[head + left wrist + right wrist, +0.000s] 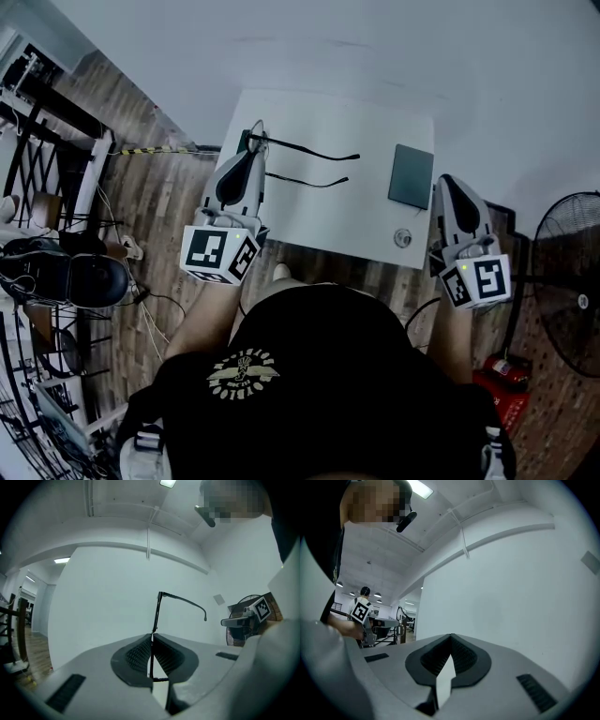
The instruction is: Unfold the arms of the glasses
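Observation:
Thin black glasses (302, 162) hang above the white table (319, 220), both arms stretched out to the right. My left gripper (255, 133) is shut on the frame's front at its left end. In the left gripper view the frame (156, 616) rises straight out of the closed jaws of the left gripper (151, 637), and one arm curves off to the right. My right gripper (442, 183) hovers at the table's right side, apart from the glasses. In its own view the right gripper (450, 639) is shut with nothing between the pads.
A dark grey flat case (412, 175) lies on the table's right part, with a small round object (402, 238) near the front edge. A standing fan (567, 281) is at the right, a red box (502, 392) below it, and a black chair (66, 277) and racks at the left.

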Demonstrator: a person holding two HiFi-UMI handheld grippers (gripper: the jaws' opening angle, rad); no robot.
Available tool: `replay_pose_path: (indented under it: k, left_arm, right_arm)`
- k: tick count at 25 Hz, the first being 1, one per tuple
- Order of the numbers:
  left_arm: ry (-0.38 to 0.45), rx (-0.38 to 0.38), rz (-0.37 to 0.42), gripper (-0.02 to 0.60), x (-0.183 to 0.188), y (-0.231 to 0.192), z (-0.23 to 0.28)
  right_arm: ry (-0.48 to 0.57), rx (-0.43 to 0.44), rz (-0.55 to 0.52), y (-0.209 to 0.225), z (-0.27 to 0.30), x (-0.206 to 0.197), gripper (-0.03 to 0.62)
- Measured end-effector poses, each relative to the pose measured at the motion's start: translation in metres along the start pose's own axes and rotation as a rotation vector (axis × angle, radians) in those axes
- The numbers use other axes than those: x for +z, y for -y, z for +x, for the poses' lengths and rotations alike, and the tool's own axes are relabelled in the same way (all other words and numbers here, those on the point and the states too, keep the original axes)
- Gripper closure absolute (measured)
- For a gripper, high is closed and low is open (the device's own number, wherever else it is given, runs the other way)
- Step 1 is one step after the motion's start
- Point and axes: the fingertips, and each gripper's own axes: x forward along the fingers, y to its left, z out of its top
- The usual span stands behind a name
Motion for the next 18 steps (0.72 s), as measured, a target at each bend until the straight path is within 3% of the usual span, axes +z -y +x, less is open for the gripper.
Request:
replay_pose_path:
  k: [8,18]
  left_arm:
    - [-0.048,0.002,0.027,0.561,-0.012,0.015,0.001]
    - [-0.08,-0.045,0.054,0.561,-0.009,0.047,0.013]
  right_arm:
    - [0.003,0.034,0.033,-0.003,0.0,-0.017,0.595]
    - [0.02,0.086,0.035,-0.02,0.002,-0.002,0.595]
